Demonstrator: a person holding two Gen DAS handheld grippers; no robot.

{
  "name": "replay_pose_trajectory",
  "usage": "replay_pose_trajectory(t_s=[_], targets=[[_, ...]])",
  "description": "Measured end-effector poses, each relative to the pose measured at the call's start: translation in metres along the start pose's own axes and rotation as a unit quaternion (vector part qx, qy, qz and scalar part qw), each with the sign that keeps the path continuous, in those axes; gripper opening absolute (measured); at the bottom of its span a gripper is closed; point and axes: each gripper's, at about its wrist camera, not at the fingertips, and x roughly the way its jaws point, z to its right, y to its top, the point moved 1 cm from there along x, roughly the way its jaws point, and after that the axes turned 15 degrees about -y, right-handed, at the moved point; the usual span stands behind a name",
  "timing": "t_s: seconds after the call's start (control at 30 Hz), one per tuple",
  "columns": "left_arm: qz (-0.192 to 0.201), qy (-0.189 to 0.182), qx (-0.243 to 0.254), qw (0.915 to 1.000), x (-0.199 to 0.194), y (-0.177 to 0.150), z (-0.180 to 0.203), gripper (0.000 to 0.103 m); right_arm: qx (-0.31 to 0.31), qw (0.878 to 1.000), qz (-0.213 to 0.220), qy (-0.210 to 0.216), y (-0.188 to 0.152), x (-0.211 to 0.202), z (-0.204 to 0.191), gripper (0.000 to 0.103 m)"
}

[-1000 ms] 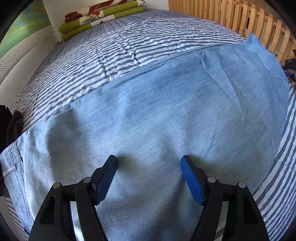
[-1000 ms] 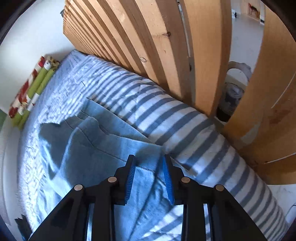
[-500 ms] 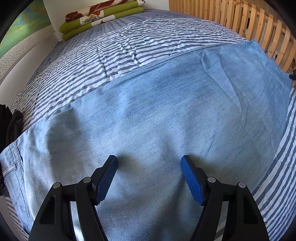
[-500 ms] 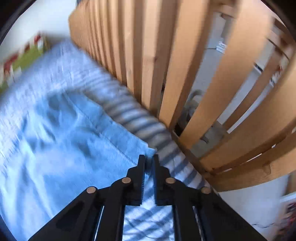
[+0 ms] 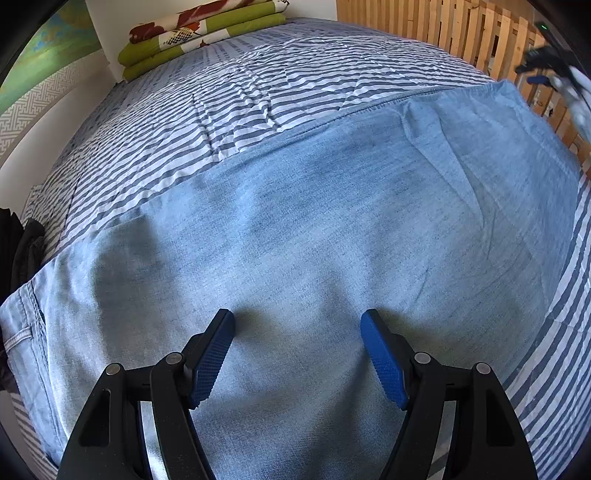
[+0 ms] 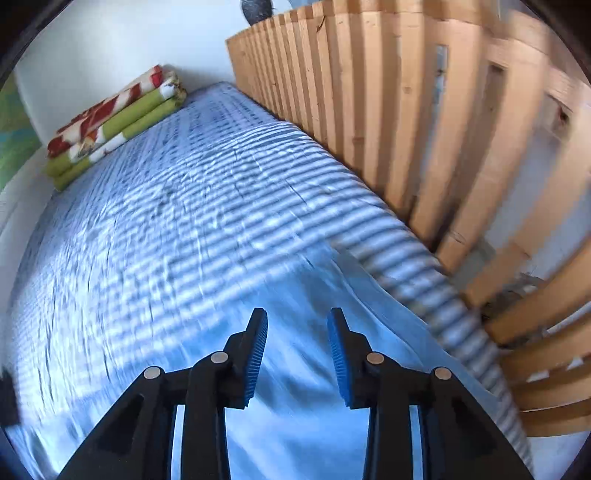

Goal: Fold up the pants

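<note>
From the left wrist, the left gripper (image 5: 297, 325) points steeply down at the pants (image 5: 332, 229), its two blue pads spread wide with bare denim between them and nothing pinched. Whether the tips rest on the cloth or hang just above it cannot be told. The pants are light blue denim, spread flat across the near part of the bed (image 5: 236, 110), which wears a blue-and-white striped sheet. The waistband and a pocket seam lie at the lower left edge of the picture; the legs run off to the right, ending near the wooden slat railing (image 5: 461, 33) along the bed's far side. A stitched side seam forms the upper edge of the cloth against the stripes. A folded blanket (image 5: 199, 33) in green, red and white sits at the head of the bed by the wall. At the top right the right gripper (image 5: 543, 68) shows as a small dark blurred shape in the air

From the right wrist, blurred by movement, the right gripper (image 6: 297, 332) is up above the pants (image 6: 310, 387), its jaws opening and nothing between them. The denim lies below it beside the railing (image 6: 369, 110), and the blanket (image 6: 110, 122) lies in the far corner
</note>
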Motion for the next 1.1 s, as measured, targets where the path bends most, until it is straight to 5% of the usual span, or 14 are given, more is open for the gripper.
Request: replay_pose_trajectory(t_s=[0.17,0.27,0.37,0.5,0.67,0.73,0.8,0.83,0.9,0.93,1.03,1.1], targets=[[0.001,-0.008,-0.004,1.0,0.0,0.0,-0.002,0.075,-0.097,0.992,0.013,-0.078,0.016,0.028,-0.038,0.045],[0.002,-0.012,-0.003,0.9999,0.001,0.0,-0.002,0.075,-0.146,0.98,-0.03,-0.134,0.003,0.045,-0.032,0.045],[0.006,-0.017,-0.004,0.9998,0.001,-0.001,-0.003,0.075,-0.063,0.991,-0.079,-0.085,-0.005,0.04,0.013,0.045],[0.009,-0.018,-0.004,0.9998,0.002,0.0,-0.002,0.076,-0.047,0.992,-0.098,-0.066,-0.009,0.041,0.035,0.043],[0.007,-0.015,-0.004,0.9998,0.002,0.0,-0.001,0.076,0.021,0.992,-0.128,0.005,-0.005,0.056,0.045,0.005],[0.006,-0.015,-0.004,0.9999,0.002,0.0,-0.001,0.076,0.029,0.993,-0.116,0.02,-0.006,0.054,0.042,0.003],[0.005,-0.015,-0.004,0.9999,0.002,0.0,-0.002,0.076,0.06,0.995,-0.055,0.051,0.002,0.04,0.045,0.003],[0.005,-0.014,-0.005,0.9999,0.002,0.0,-0.001,0.076,0.091,0.995,-0.013,0.045,0.006,0.029,0.051,0.003],[0.004,-0.012,-0.004,0.9999,0.002,0.0,0.0,0.076,0.121,0.992,0.03,0.007,0.015,0.016,0.057,0.025],[0.004,-0.01,-0.002,0.9999,0.002,0.0,0.0,0.076,0.106,0.994,0.033,0.007,0.019,0.012,0.056,0.054],[0.004,-0.014,-0.004,0.9999,0.002,0.0,-0.002,0.076,0.064,0.997,0.035,0.005,0.015,0.008,0.048,0.054],[0.006,-0.016,-0.005,0.9998,0.002,-0.001,-0.002,0.076,0.051,0.999,0.016,-0.004,0.005,0.011,0.045,0.042]])
